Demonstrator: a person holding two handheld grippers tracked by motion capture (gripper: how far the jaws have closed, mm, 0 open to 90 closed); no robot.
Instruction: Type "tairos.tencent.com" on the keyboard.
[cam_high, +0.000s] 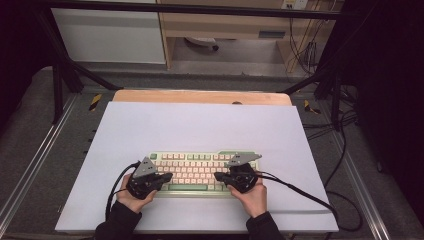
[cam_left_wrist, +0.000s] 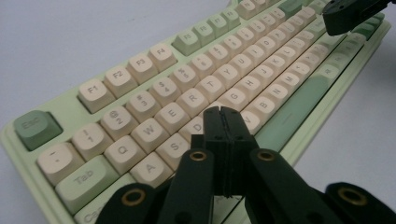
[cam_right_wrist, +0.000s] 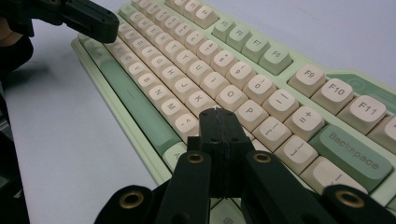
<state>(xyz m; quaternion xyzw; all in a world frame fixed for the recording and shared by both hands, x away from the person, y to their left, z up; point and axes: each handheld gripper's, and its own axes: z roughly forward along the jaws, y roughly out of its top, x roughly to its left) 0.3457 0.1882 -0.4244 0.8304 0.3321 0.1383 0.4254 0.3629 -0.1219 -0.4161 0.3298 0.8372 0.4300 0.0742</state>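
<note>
A pale green keyboard (cam_high: 195, 171) with cream and green keys lies on the white board near its front edge. My left gripper (cam_high: 167, 176) is shut and hovers over the keyboard's left half; in the left gripper view its tip (cam_left_wrist: 223, 112) sits just above the D and F keys of the keyboard (cam_left_wrist: 196, 84). My right gripper (cam_high: 218, 176) is shut over the right half, its tip (cam_right_wrist: 215, 112) above the keys near L and the semicolon of the keyboard (cam_right_wrist: 224, 79). Nothing is held between either pair of jaws. Whether a tip touches a key I cannot tell.
The white board (cam_high: 200, 125) covers a wooden tabletop (cam_high: 200, 96). Black cables (cam_high: 310, 197) trail from both grippers across the board's front. Metal frame legs (cam_high: 65, 75) and a cabinet (cam_high: 220, 25) stand beyond the table's far edge.
</note>
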